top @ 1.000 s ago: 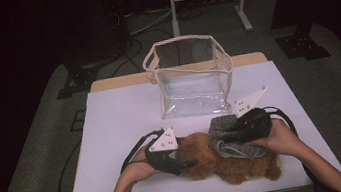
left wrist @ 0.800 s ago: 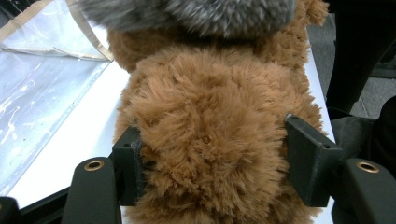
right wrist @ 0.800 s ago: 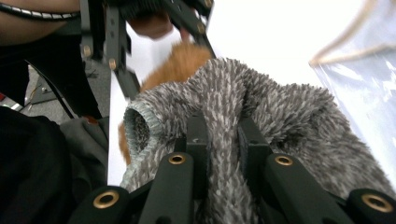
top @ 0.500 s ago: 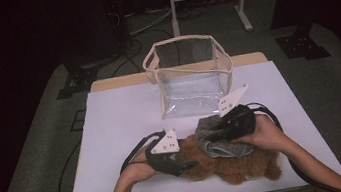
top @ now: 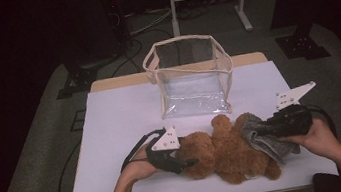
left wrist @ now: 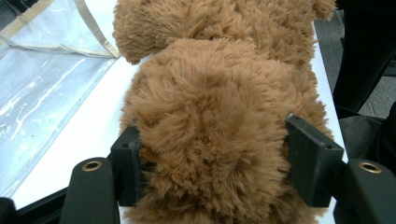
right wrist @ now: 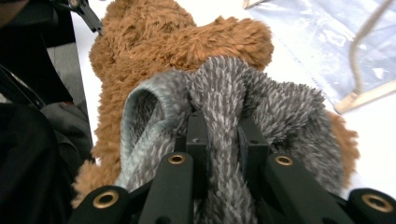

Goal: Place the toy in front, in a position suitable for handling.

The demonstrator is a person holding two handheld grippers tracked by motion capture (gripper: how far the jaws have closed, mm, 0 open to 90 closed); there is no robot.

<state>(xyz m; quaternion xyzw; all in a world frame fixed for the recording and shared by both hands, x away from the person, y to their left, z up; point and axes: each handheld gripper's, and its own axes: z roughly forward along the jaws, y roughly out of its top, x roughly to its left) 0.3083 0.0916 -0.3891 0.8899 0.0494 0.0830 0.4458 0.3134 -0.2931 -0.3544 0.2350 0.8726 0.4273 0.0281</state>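
Left gripper view shows what the high view cannot: the left gripper's (left wrist: 212,154) jaws pressing into the fluffy brown teddy bear (left wrist: 219,116). Right gripper view shows the right gripper (right wrist: 219,140) clamped on a fold of grey fuzzy fabric (right wrist: 224,98), possibly a garment. From above, the bear (top: 227,151) lies on the white table (top: 120,113), long axis left to right, near the clear plastic bag (top: 188,76). Both forearms enter from below, grippers (top: 190,163) (top: 259,131) pointing inward.

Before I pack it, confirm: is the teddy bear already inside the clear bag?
No: the brown teddy bear lies on the white table in front of the clear bag, which stands upright behind it.
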